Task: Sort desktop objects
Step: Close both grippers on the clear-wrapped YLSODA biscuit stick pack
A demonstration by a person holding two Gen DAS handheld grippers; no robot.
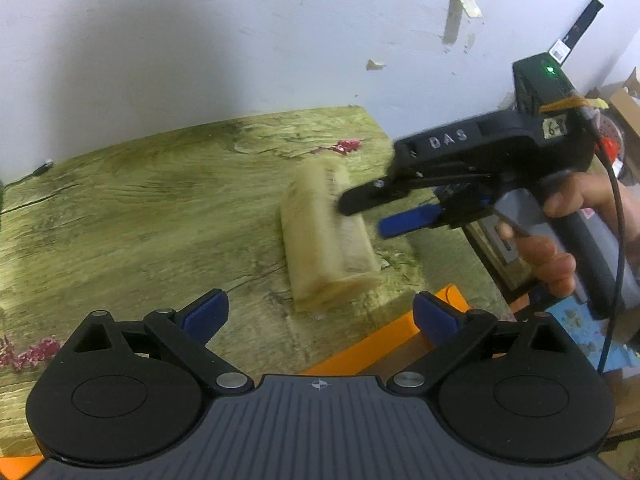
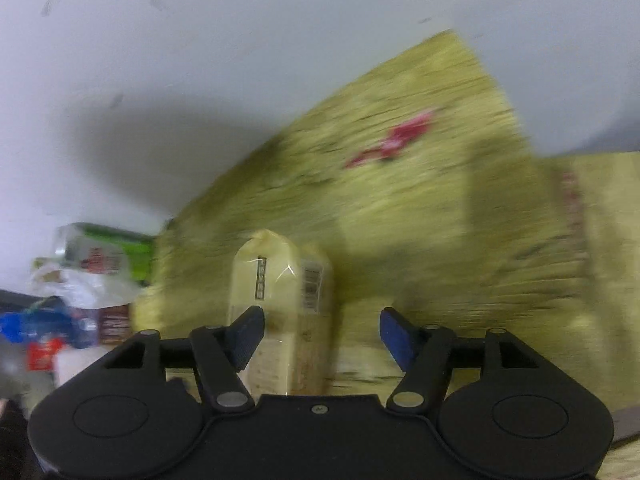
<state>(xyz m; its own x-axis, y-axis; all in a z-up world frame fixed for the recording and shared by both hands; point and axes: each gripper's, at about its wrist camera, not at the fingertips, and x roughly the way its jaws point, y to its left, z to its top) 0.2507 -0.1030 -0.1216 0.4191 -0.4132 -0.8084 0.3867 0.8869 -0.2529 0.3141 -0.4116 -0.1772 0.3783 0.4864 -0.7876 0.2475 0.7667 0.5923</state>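
A beige pack in clear wrapping (image 1: 324, 240) lies lengthwise on the wood-pattern table cover (image 1: 140, 208). My left gripper (image 1: 320, 316) hangs open just short of the pack's near end, with nothing between its blue pads. In the left wrist view my right gripper (image 1: 364, 216) comes in from the right, over the pack's right side, held by a person's hand (image 1: 554, 270). In the blurred right wrist view the pack (image 2: 280, 276) stands between the open fingers of my right gripper (image 2: 322, 336). It is close to the left pad (image 2: 248, 332) and well apart from the right pad (image 2: 394, 338).
An orange flat piece (image 1: 396, 338) sticks out under my left gripper at the table's near right corner. The white wall runs along the table's far edge. Bags and packets (image 2: 92, 268) are piled off the table's left side. Clutter and cardboard (image 1: 624, 104) stand at the far right.
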